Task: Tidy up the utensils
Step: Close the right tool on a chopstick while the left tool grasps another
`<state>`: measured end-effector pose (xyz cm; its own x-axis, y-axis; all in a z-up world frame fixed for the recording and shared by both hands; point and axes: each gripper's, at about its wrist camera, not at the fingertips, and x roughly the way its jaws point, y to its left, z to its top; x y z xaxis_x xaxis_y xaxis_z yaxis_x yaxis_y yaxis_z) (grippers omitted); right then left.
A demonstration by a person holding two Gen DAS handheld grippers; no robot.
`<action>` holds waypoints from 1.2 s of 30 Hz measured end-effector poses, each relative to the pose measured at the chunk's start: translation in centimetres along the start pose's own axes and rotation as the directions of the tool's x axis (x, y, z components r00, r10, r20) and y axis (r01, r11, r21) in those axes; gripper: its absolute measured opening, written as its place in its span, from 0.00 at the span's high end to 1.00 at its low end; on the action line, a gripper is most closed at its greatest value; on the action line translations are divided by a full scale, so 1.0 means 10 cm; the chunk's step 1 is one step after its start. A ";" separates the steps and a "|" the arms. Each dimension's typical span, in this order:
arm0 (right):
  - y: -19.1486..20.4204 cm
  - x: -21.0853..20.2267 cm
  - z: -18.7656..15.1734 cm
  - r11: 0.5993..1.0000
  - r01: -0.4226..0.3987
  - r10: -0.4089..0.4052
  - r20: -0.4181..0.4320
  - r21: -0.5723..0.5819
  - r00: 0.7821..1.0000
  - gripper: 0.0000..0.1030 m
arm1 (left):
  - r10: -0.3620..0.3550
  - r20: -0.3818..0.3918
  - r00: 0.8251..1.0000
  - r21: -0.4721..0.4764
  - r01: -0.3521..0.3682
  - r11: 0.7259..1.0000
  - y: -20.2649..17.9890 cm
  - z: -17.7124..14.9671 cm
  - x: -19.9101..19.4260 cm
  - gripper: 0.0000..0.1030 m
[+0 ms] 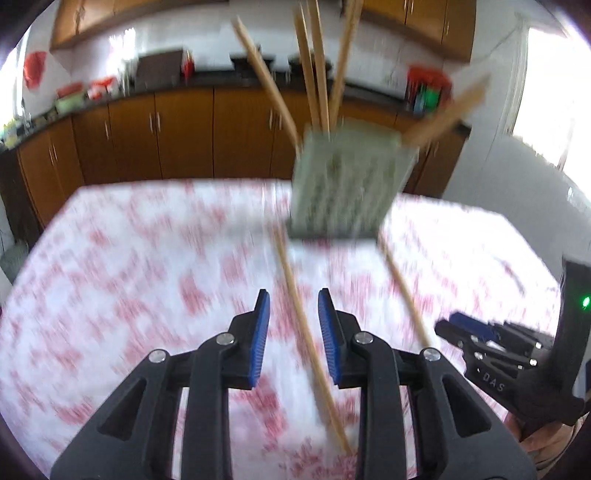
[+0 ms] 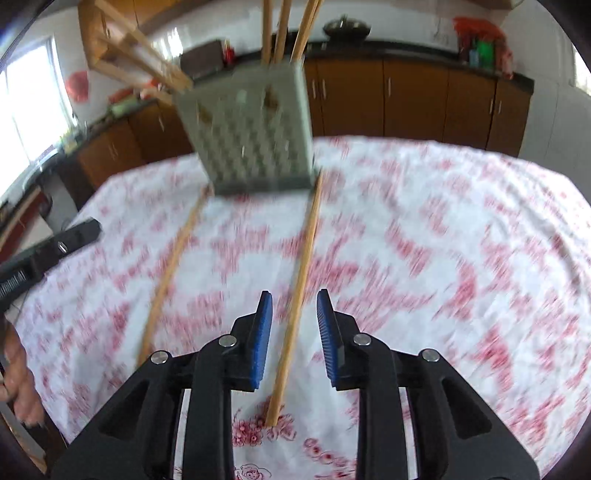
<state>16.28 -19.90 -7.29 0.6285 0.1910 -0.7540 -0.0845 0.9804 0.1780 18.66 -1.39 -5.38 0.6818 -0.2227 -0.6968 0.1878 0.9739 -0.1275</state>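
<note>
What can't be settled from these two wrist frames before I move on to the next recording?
- Left wrist view: motion blur smears the holder, so what its slots contain lower down is unreadable.
- Both views: the upright chopsticks' tops are cut off by the top edge.
- Left wrist view: the right gripper shows side-on at the edge; its opening is unreadable there.
- Right wrist view: the left gripper is cropped by the left edge.
- Countertop items: too blurred to identify.

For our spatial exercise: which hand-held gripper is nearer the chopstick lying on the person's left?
Left. The left hand-held gripper straddles that chopstick; the right hand-held gripper straddles the other chopstick.
</note>
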 end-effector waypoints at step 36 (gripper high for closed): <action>-0.70 0.26 0.12 0.976 0.206 -0.206 -0.001 0.066 0.979 0.92 | 0.217 -0.130 0.968 -0.046 -0.224 0.973 0.71 -0.03 0.65 0.84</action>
<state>19.45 -26.34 -9.74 0.6320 -0.0150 -0.7748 0.0977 0.9934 0.0605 24.22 4.06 -10.99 0.6088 0.0011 -0.7933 -0.0026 1.0000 -0.0006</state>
